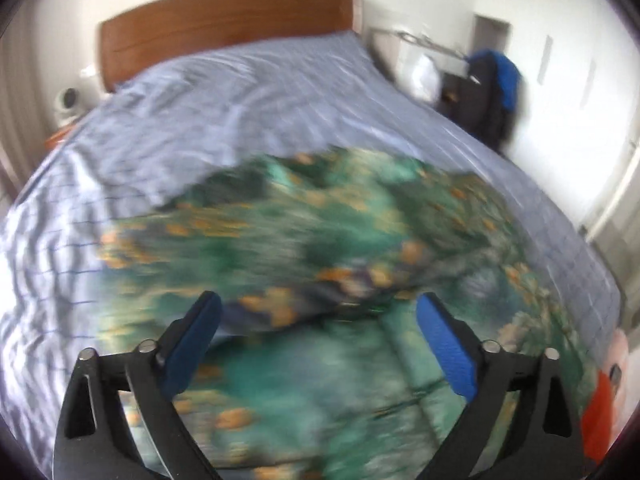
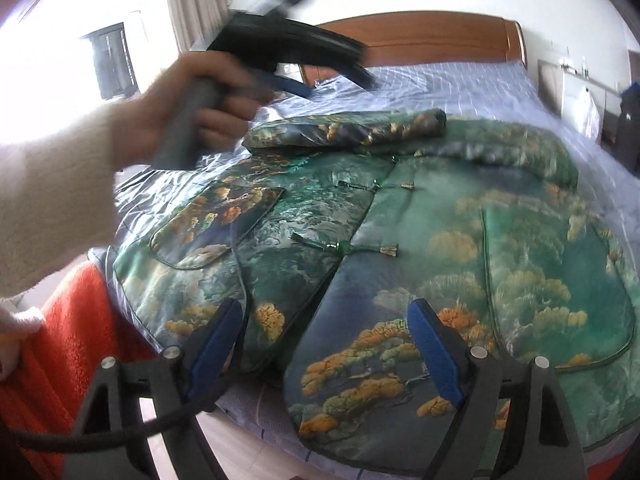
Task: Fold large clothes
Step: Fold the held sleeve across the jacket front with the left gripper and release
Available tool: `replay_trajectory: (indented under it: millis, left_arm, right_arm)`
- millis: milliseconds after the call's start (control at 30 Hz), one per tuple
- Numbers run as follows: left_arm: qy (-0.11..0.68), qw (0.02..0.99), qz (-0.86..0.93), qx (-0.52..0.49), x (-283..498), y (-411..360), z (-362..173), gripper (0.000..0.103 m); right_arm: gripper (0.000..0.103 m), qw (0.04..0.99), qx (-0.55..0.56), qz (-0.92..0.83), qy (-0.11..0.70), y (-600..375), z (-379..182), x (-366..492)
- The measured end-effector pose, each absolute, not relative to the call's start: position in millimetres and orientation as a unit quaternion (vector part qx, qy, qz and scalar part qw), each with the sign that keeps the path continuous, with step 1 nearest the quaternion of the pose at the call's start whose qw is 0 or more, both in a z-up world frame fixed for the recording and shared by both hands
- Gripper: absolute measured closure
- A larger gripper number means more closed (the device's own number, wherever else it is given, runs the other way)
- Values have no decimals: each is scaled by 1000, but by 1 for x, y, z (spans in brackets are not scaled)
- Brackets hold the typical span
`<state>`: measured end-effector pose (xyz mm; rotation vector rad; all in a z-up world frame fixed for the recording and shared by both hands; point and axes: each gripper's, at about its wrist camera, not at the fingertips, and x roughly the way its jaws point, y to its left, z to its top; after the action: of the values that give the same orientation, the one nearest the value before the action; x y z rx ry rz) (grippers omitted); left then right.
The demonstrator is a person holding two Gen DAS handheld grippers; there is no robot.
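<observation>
The jacket (image 2: pixel 400 240), a green padded garment with a landscape print, lies front-up and spread across the bed (image 2: pixel 460 80), its hem at the near edge. One sleeve (image 2: pixel 344 128) is laid across the upper chest, which suggests the folding has begun. The left gripper (image 1: pixel 318 332) hangs above the jacket with jaws wide apart and nothing between them; its view is motion-blurred. In the right wrist view the left hand (image 2: pixel 192 100) holds that tool raised above the sleeve. The right gripper (image 2: pixel 324 336) hovers over the hem, jaws open and empty, probably positioned to take the lower edge.
</observation>
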<state>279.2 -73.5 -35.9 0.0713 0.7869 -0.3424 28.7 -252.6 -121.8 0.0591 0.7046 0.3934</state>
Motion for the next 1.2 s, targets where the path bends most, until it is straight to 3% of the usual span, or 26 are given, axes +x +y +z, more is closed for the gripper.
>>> replay_trajectory:
  millis: [133, 300, 567, 733, 833, 1067, 1200]
  left_arm:
    - [400, 913, -65, 45, 311, -36, -69, 4]
    - [472, 881, 25, 14, 348, -9, -148, 5]
    - [429, 902, -37, -25, 286, 7, -83, 5]
    - [382, 921, -42, -61, 232, 54, -29, 4]
    - [363, 927, -34, -86, 217, 84, -8, 4]
    - [307, 951, 41, -28, 217, 145, 32, 4]
    - [294, 947, 88, -91, 214, 200, 44, 4]
  right_arm:
    - [19, 917, 28, 197, 345, -249, -122, 31]
    - [18, 920, 33, 197, 337, -254, -107, 33]
    - [17, 910, 68, 239, 332, -291, -73, 28]
    - [0, 910, 108, 233, 327, -322, -50, 74]
    - [0, 866, 133, 311, 370, -313, -48, 107]
    - [0, 802, 42, 479, 354, -249, -16, 78]
    - [0, 795, 12, 497, 347, -259, -7, 70]
